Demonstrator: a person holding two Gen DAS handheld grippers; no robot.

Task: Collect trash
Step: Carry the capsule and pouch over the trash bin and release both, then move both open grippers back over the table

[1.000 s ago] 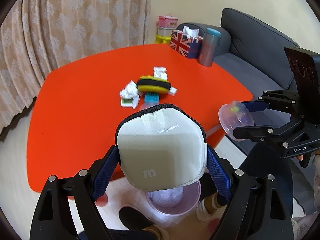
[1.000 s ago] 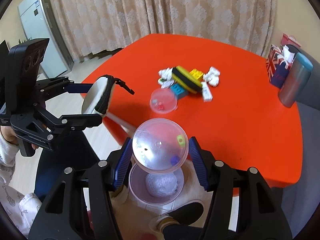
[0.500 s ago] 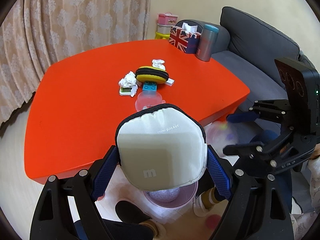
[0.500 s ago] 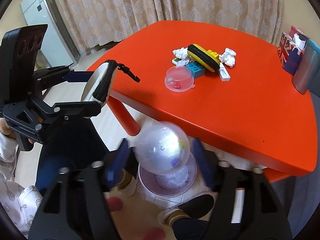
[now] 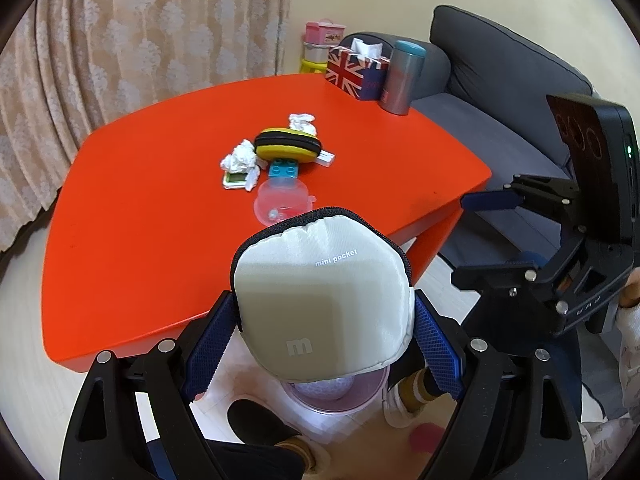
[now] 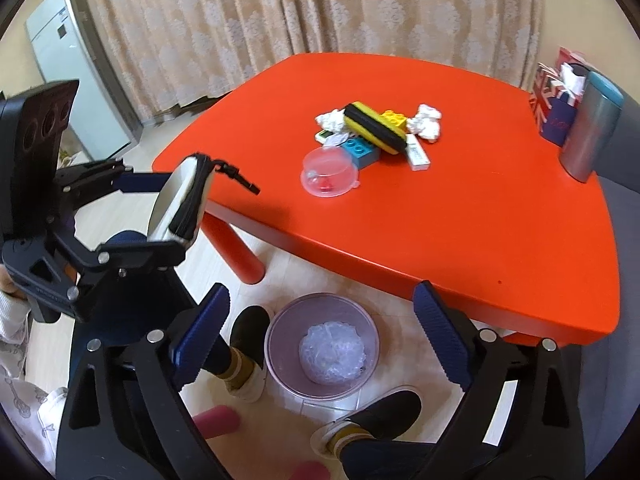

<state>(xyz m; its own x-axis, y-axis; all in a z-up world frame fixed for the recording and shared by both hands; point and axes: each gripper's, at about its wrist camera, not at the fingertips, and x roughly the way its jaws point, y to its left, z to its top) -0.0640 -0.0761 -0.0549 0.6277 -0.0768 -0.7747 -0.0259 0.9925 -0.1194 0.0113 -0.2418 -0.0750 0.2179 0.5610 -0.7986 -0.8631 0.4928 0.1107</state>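
My left gripper (image 5: pixel 324 308) is shut on a white "mini pocket" pouch (image 5: pixel 324 300) with a black zip, held over the table's near edge; the right wrist view shows this gripper (image 6: pixel 172 212) and the pouch (image 6: pixel 180 200) at the left. My right gripper (image 6: pixel 322 296) hangs over a pink bin (image 6: pixel 280 344) on the floor. Its jaws are opening and nothing is between them. A clear crinkled lump (image 6: pixel 332 354) lies in the bin. On the orange table (image 6: pixel 460 200) lie two crumpled tissues (image 6: pixel 332 120) (image 6: pixel 426 122) and a clear capsule half (image 6: pixel 328 174).
A yellow-and-black case (image 6: pixel 372 126), a blue brick (image 6: pixel 360 150) and a yellow brick (image 6: pixel 394 118) lie among the tissues. A flag-print tissue box (image 6: pixel 554 112) and a tumbler (image 6: pixel 588 132) stand at the table's far corner. A person's feet (image 6: pixel 248 332) flank the bin, beside a table leg (image 6: pixel 236 248).
The clear capsule half that my right gripper held has dropped out of the jaws toward the bin, and the jaws have spread wide. The left gripper still holds the pouch.
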